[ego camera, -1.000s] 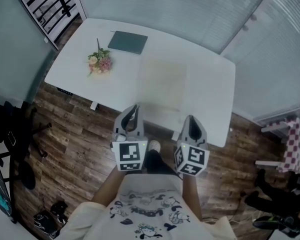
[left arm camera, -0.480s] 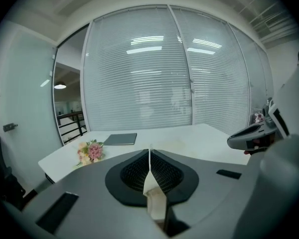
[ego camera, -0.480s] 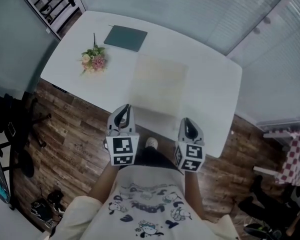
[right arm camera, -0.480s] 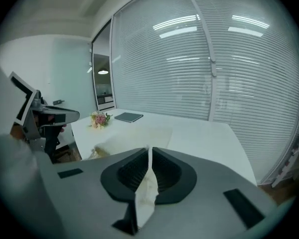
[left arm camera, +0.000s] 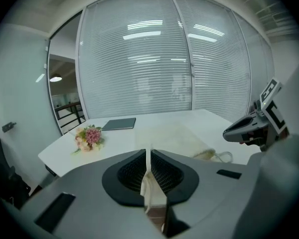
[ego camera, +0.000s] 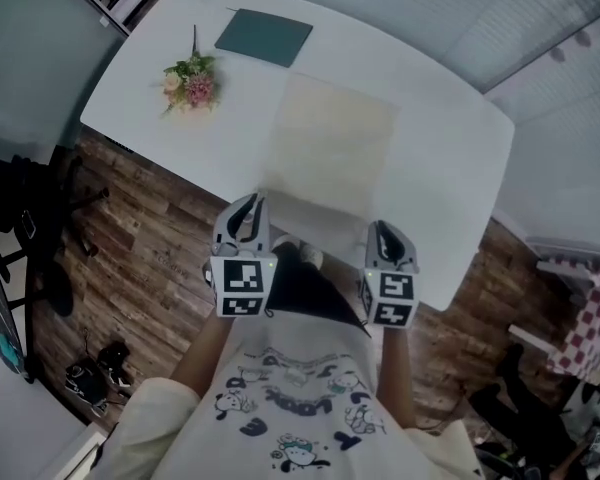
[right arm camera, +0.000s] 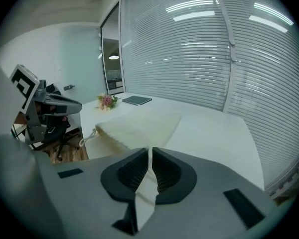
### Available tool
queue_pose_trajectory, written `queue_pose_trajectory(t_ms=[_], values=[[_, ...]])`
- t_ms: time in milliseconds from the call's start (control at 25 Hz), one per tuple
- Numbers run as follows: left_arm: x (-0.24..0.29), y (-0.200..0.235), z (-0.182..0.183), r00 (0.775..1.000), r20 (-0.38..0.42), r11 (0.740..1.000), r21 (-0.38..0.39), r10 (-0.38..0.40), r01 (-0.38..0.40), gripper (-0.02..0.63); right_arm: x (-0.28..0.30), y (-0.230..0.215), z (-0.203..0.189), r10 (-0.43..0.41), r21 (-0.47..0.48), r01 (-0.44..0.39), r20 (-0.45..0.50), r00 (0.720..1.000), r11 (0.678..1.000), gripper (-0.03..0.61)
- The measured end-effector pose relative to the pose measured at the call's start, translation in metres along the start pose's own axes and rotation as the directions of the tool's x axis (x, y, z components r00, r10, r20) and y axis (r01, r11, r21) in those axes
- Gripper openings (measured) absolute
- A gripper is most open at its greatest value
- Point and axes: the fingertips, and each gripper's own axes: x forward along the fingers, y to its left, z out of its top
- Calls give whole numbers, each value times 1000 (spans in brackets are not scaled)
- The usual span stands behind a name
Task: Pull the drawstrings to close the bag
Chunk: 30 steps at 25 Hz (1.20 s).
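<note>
The bag (ego camera: pixel 330 153) lies flat on the table (ego camera: pixel 450 168) just ahead of the left gripper (ego camera: pixel 246 211) and right gripper (ego camera: pixel 383 236) (both pressed together, empty).

Both hands have dropped. The left gripper (ego camera: pixel 247 208) and the right gripper (ego camera: pixel 383 233) now sit lower at the near edge of the worktop (ego camera: pixel 450 168) and a little wider apart. The head view has swung too: the flowers (ego camera: pixel 188 80) and notebook (ego camera: pixel 265 38) lie nearer the top edge, and the bag (ego camera: pixel 330 148) looms larger.
</note>
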Motion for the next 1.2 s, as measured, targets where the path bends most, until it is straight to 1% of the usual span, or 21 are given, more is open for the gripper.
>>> queue_pose_trajectory(t_ms=[160,240,280,320,480,520,560,600,640,720,800,920,1040,1120,1200], values=[[13,5,-17,999,-43,999,7,-33,33,51,13,2,-6,16,-26,-17,-39,999,1000,18],[20,6,-25,995,-73,998,13,-63,64,84,18,3,-11,20,-25,-22,-64,998,999,18],[23,5,-29,993,-90,996,16,-81,83,124,20,3,-13,19,-25,-21,-77,997,999,18],[27,6,-33,989,-107,994,21,-100,103,149,22,3,-15,17,-24,-19,-88,996,1000,18],[36,10,-49,974,-166,983,70,-158,171,164,28,2,-23,8,-26,-11,-127,992,1000,25],[38,10,-53,967,-185,979,80,-173,190,167,29,2,-26,11,-22,-14,-139,990,1000,31],[40,10,-58,960,-208,974,86,-190,212,169,30,2,-28,17,-17,-20,-151,988,1000,52],[42,9,-63,951,-229,968,91,-209,235,172,31,2,-31,24,-12,-26,-163,986,1000,118],[44,7,-67,942,-249,962,93,-227,257,178,33,2,-32,28,-11,-30,-172,985,999,147],[49,6,-73,928,-276,953,98,-250,286,186,35,3,-36,31,-26,-36,-189,981,999,147],[53,8,-77,922,-292,949,108,-255,297,194,36,5,-38,37,-54,-50,-206,978,997,151],[61,13,-82,909,-328,944,117,-257,309,196,41,10,-40,68,-85,-89,-232,970,992,184],[68,15,-85,892,-358,933,122,-277,339,196,48,12,-44,91,-130,-132,-277,956,983,198],[71,12,-88,874,-379,914,140,-304,379,198,51,14,-50,110,-168,-171,-320,941,971,198],[72,9,-92,849,-410,889,161,-335,428,198,54,17,-56,137,-200,-220,-363,922,955,198]])
